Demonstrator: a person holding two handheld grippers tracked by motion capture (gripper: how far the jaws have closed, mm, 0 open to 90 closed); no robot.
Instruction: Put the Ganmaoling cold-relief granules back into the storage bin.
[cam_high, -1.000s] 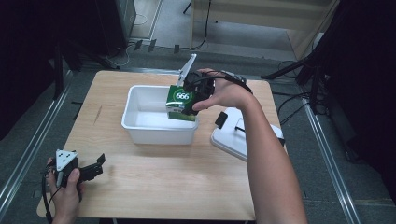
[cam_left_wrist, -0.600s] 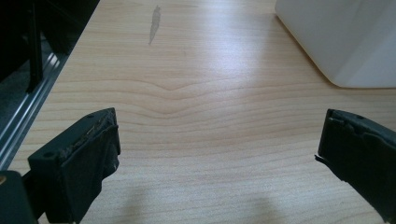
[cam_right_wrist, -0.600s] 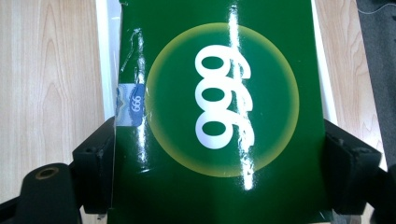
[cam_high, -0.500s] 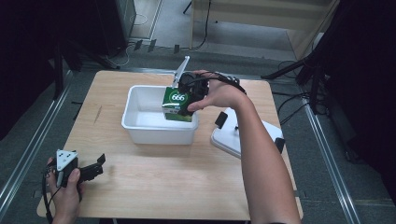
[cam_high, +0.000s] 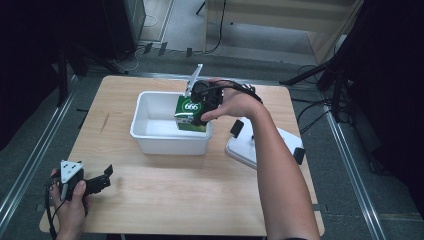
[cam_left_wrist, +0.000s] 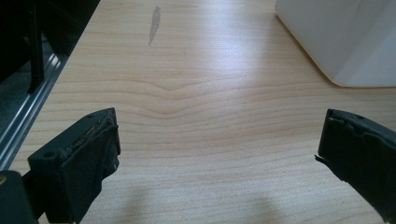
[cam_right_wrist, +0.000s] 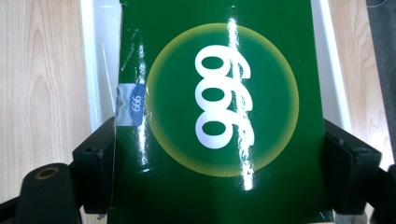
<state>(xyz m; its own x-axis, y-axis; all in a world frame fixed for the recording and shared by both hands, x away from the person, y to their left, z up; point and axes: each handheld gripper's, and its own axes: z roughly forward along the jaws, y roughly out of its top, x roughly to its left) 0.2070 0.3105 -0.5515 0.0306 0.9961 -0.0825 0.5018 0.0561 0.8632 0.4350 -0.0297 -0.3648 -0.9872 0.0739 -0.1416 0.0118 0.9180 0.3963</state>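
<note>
A green box (cam_high: 192, 114) marked "666" in a yellow circle (cam_right_wrist: 219, 100) hangs over the right end of the white tub (cam_high: 150, 134), its lower part inside the rim. My right gripper (cam_high: 200, 107) is shut on the box, both black pads pressed against its sides in the right gripper view. My left gripper (cam_high: 102, 177) rests at the table's front left corner, held by a hand. Its jaws stand wide open over bare wood (cam_left_wrist: 219, 130) with nothing between them.
The tub's white lid (cam_high: 260, 145) with black clips lies on the table to the right of the tub. The tub's corner (cam_left_wrist: 341, 42) shows at upper right in the left gripper view. Metal rails run along both table sides.
The right hand has carried the green box slightly left and lower, further into the tub. The left gripper has stayed put.
</note>
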